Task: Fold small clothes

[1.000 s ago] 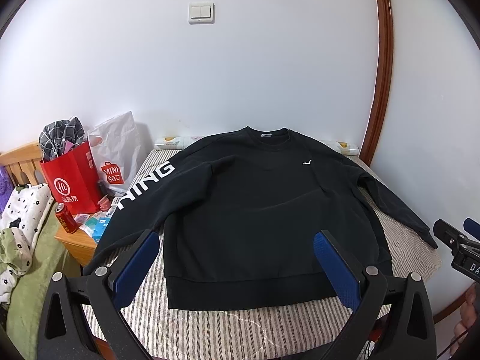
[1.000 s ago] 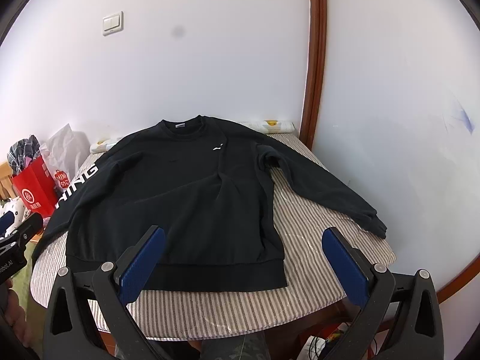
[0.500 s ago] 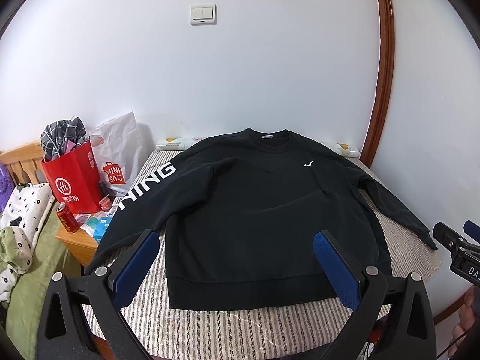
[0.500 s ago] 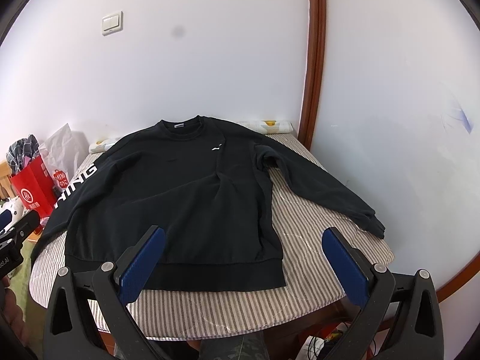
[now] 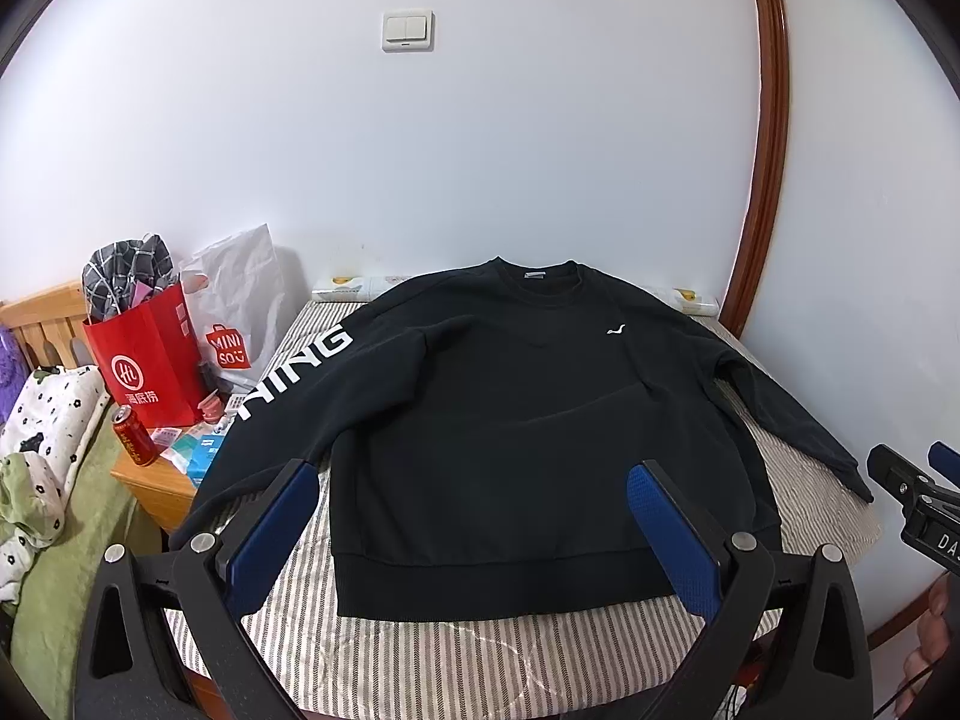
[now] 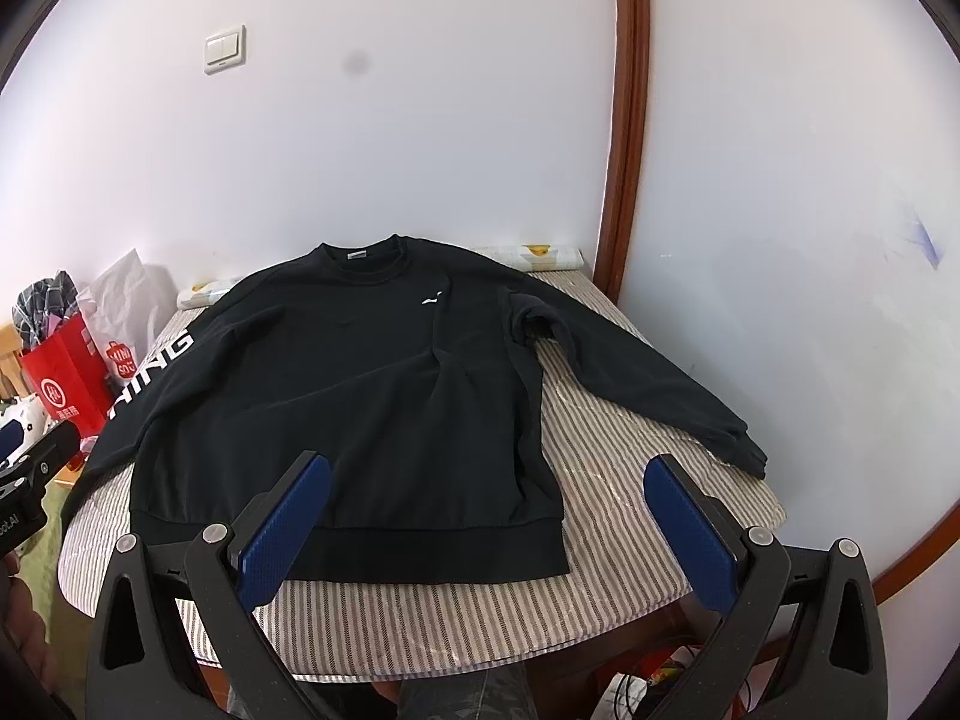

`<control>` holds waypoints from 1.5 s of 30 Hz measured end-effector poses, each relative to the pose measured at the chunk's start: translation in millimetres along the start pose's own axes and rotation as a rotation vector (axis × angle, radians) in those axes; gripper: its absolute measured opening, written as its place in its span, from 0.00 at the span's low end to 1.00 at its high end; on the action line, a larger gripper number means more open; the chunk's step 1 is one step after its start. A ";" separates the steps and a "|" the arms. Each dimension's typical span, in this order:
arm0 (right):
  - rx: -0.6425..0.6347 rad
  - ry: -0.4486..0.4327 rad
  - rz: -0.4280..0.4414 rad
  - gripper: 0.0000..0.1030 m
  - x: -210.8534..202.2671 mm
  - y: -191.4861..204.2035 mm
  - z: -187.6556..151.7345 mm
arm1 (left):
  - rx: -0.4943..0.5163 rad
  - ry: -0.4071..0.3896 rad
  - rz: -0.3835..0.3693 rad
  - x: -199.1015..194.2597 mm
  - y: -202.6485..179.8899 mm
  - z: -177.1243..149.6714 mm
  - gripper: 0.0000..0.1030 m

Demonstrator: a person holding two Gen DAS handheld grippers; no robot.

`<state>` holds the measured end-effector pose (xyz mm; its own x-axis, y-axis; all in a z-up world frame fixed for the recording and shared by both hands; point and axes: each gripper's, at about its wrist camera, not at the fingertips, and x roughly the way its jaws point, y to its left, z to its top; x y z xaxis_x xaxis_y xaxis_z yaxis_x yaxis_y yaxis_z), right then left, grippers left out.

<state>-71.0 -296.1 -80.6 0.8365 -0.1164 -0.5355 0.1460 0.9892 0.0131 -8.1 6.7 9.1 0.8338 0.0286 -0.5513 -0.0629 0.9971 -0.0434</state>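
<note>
A black sweatshirt (image 5: pixel 516 420) (image 6: pixel 360 396) lies flat, front up, on a striped table (image 5: pixel 420 648) (image 6: pixel 600 480), collar toward the wall. White letters run down its left sleeve (image 5: pixel 294 372). Its right sleeve (image 6: pixel 648 378) stretches out toward the table's right edge. My left gripper (image 5: pixel 474 480) hovers open above the hem, nothing between its blue pads. My right gripper (image 6: pixel 487 471) is open too, over the hem's right corner, holding nothing. The right gripper's tip also shows in the left wrist view (image 5: pixel 918 480).
A red paper bag (image 5: pixel 147 360), a white shopping bag (image 5: pixel 237 312) and a red can (image 5: pixel 133 435) crowd a small wooden stand left of the table. A bed with green cover (image 5: pixel 54 516) lies further left. White wall behind; a brown door frame (image 6: pixel 624 150) stands at right.
Both grippers have drifted slightly nearer and lower toward the sweatshirt; it sits a little larger in view. Nothing was grasped, and the garment has not moved.
</note>
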 end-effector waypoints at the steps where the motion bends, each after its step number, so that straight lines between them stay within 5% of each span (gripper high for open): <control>1: 0.000 0.000 -0.001 1.00 -0.1 0.0 0.0 | -0.001 0.001 -0.002 0.0 0.1 -0.1 1.00; 45: -0.008 0.049 0.011 1.00 30.6 7.6 10.6 | -0.029 0.045 -0.001 25.9 10.5 11.2 1.00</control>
<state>-38.7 -293.1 -87.9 0.8113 -0.1009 -0.5758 0.1326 0.9911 0.0131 18.9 18.7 3.7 0.8082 0.0238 -0.5885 -0.0785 0.9946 -0.0676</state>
